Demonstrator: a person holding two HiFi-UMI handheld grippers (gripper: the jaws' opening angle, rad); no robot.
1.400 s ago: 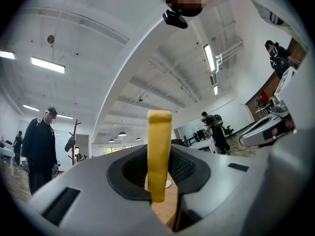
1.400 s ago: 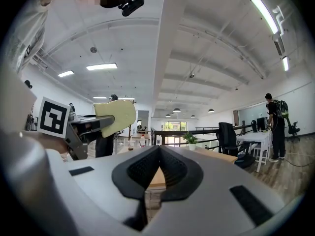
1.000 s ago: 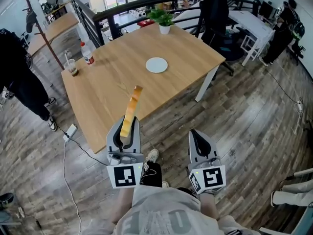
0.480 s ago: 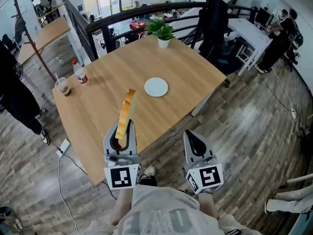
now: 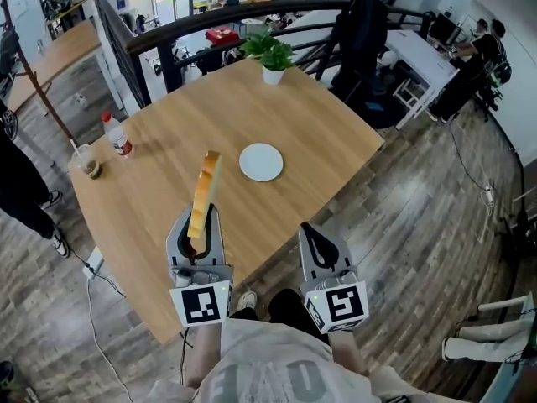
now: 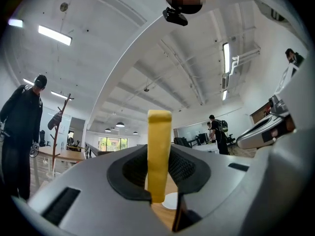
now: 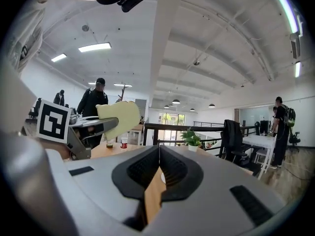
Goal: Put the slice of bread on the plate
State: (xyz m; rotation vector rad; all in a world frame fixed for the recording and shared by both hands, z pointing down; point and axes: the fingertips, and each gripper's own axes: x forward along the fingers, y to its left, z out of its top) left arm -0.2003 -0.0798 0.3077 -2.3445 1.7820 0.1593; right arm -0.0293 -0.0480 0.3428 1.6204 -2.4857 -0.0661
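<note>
My left gripper [image 5: 201, 222] is shut on a slice of bread [image 5: 203, 194], which stands on edge and sticks out over the near part of the wooden table [image 5: 159, 183]. In the left gripper view the bread [image 6: 159, 154] rises upright between the two dark pads. A small white plate [image 5: 261, 161] lies on the table beyond and to the right of the bread. My right gripper [image 5: 315, 235] hangs past the table's near edge, shut with nothing in it. From the right gripper view the bread [image 7: 119, 117] shows at the left in the other gripper.
A potted plant [image 5: 272, 55] stands at the table's far corner. A bottle [image 5: 116, 134] and a cup [image 5: 87, 161] sit near the left edge. A black railing [image 5: 243, 15] runs behind the table. People stand at the far right and at the left.
Both grippers have moved forward toward the table with the bread still held. The plate now sits closer to the bread in the head view.
</note>
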